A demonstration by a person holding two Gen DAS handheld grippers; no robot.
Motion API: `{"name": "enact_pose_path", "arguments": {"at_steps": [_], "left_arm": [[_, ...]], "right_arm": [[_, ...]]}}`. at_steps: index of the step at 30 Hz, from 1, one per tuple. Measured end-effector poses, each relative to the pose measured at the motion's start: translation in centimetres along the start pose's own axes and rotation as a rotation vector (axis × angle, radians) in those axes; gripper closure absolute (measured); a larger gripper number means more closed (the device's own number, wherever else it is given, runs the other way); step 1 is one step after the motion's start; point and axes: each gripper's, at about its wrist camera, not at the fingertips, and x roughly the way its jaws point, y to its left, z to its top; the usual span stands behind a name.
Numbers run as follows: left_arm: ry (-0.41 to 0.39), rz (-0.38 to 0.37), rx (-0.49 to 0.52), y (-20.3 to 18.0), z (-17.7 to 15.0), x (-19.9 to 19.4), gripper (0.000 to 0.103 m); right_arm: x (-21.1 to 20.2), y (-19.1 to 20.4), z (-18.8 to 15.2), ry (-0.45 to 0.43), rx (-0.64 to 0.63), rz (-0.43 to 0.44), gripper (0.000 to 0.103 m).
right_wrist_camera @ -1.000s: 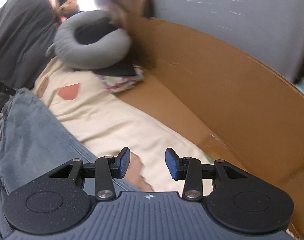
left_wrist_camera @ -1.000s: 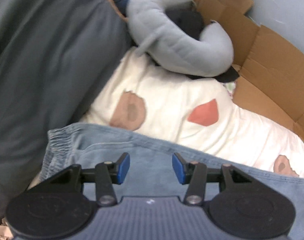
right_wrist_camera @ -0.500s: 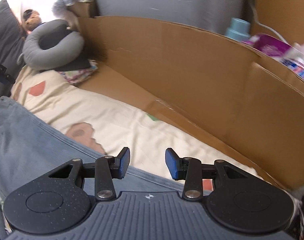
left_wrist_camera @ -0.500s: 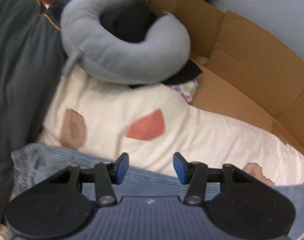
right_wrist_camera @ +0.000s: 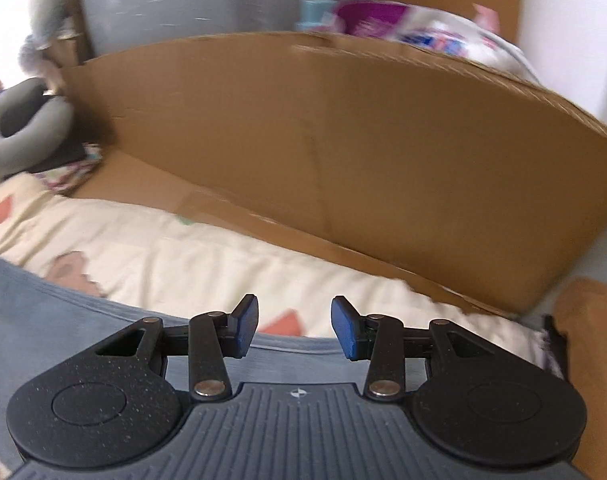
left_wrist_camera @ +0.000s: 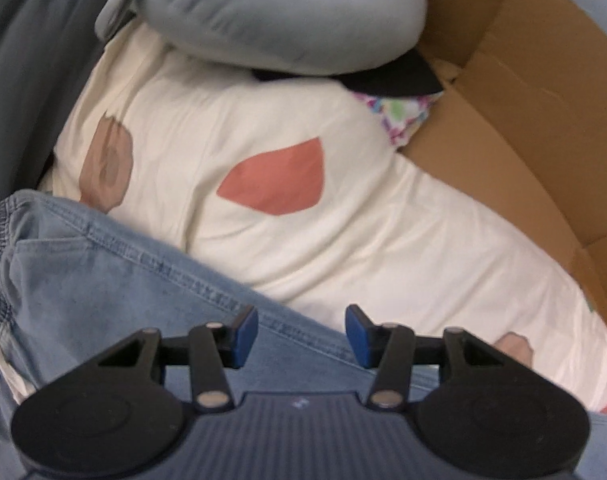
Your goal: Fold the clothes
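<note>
Nearest the viewer, the left gripper (left_wrist_camera: pixel 301 334) is hanging over a pair of light-blue denim trousers (left_wrist_camera: pixel 103 300), its blue-padded jaws standing partly apart with nothing between them and the stitched side seam of the denim running just beneath the tips. The trousers are lying flat on a cream sheet (left_wrist_camera: pixel 231 120) printed with terracotta and tan shapes, the elastic waistband and a white drawstring (left_wrist_camera: pixel 1 354) showing at the left edge of the left wrist view. The right gripper (right_wrist_camera: pixel 295 328) is hovering above the far edge of the same trousers (right_wrist_camera: pixel 43 320), its jaws likewise partly apart and gripping nothing; whether the tips are touching the cloth cannot be told. Beyond the denim, the cream sheet (right_wrist_camera: pixel 191 256) is stretching toward a flattened cardboard box (right_wrist_camera: pixel 303 136) whose wall is standing along the sheet's far side. Farther off, a grey U-shaped neck pillow (left_wrist_camera: pixel 263 12) is resting on the sheet near a dark cloth and a scrap of multicoloured fabric (left_wrist_camera: pixel 399 114). A dark grey cushion (left_wrist_camera: pixel 27 60) is lying at the left. Behind the cardboard, blurred packaging (right_wrist_camera: pixel 403 28) is showing.
</note>
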Motion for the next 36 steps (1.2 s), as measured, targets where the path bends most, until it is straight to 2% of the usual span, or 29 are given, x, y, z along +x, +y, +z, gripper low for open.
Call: {"name": "enact_pose_path", "arguments": {"at_steps": [3, 7, 12, 22, 23, 24, 25, 26, 27, 29, 35, 36], "left_arm": [[-0.006, 0.009, -0.046, 0.9, 0.4, 1.0, 0.050], [0.012, 0.030, -0.118, 2.6, 0.4, 2.1, 0.051], [0.029, 0.040, -0.161, 3.9, 0.3, 3.3, 0.051], [0.044, 0.034, -0.234, 5.3, 0.7, 5.4, 0.049], [0.044, 0.037, -0.232, 5.2, 0.7, 5.4, 0.048], [0.044, 0.041, -0.228, 5.2, 0.7, 5.5, 0.049], [0.043, 0.045, -0.223, 5.2, 0.7, 5.5, 0.052], [0.041, 0.050, -0.218, 5.2, 0.8, 5.4, 0.059], [0.040, 0.053, -0.216, 5.2, 0.8, 5.3, 0.063], [0.044, 0.047, -0.227, 5.6, 1.0, 5.1, 0.074], [0.034, -0.006, -0.300, 7.3, 1.2, 4.4, 0.094], [0.026, -0.014, -0.308, 7.4, 1.2, 4.1, 0.095]], "right_arm": [[0.5, -2.3, -0.8, 0.009, 0.052, -0.072, 0.056], [1.2, -5.3, -1.5, 0.021, 0.123, -0.122, 0.056], [2.7, -6.3, -1.9, 0.050, 0.151, -0.089, 0.055], [6.4, -5.5, -2.3, 0.158, 0.122, -0.067, 0.054], [6.4, -5.5, -2.3, 0.158, 0.117, -0.062, 0.055], [6.3, -5.5, -2.3, 0.159, 0.113, -0.056, 0.060], [6.3, -5.4, -2.2, 0.159, 0.109, -0.050, 0.073], [6.1, -5.4, -2.2, 0.157, 0.110, -0.040, 0.081], [5.8, -5.4, -2.2, 0.150, 0.110, -0.033, 0.085], [5.0, -5.4, -2.2, 0.125, 0.108, -0.024, 0.085], [2.5, -5.1, -1.3, 0.034, 0.094, -0.040, 0.087], [2.3, -5.1, -1.1, 0.023, 0.091, -0.046, 0.087]]}}
